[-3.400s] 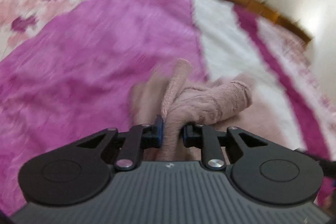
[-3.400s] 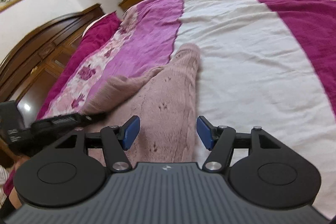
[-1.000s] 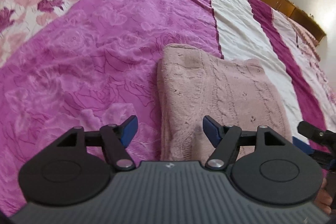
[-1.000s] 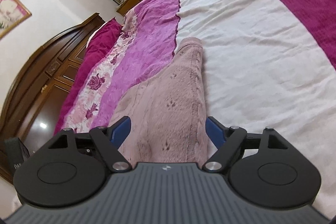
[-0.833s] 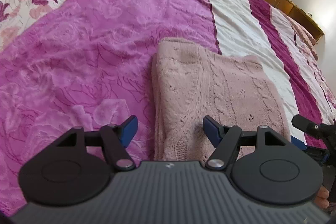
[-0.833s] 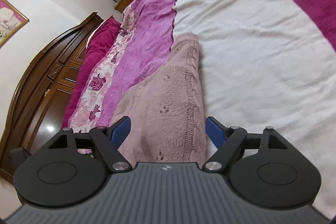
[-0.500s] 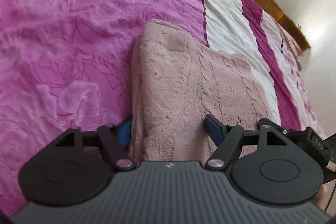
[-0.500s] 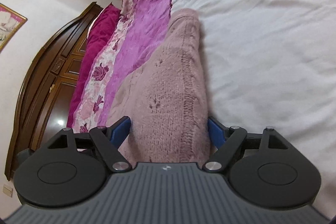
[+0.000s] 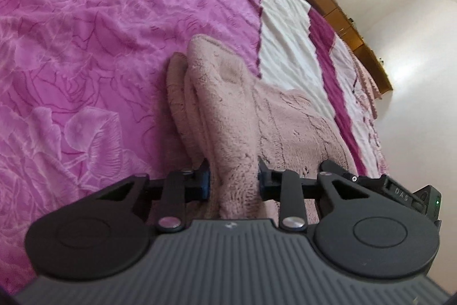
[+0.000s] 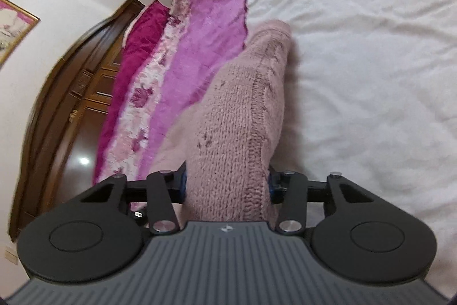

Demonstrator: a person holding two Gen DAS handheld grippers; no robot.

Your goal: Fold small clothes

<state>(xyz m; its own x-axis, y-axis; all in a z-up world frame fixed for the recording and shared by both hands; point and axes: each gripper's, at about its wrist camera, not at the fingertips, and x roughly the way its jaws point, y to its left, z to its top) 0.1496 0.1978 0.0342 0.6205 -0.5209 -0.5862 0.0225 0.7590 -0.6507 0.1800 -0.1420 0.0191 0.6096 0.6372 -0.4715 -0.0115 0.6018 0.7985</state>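
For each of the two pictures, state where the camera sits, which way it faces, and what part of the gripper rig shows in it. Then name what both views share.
Left wrist: sits on the left gripper, looking forward and down along its fingers over the purple bedspread toward a window; its jaws are closing on the pink sweater, and part of the right gripper shows at the right edge.
Right wrist: sits on the right gripper, looking forward and down toward a wooden wardrobe; its jaws are closing on the sweater's other near edge.
Shared: the pink sweater and the bedspread.

Dusty-pink cable-knit sweater (image 9: 242,116) on a magenta rose-patterned, white-and-purple striped bedspread (image 9: 85,33); blue-padded black claws.
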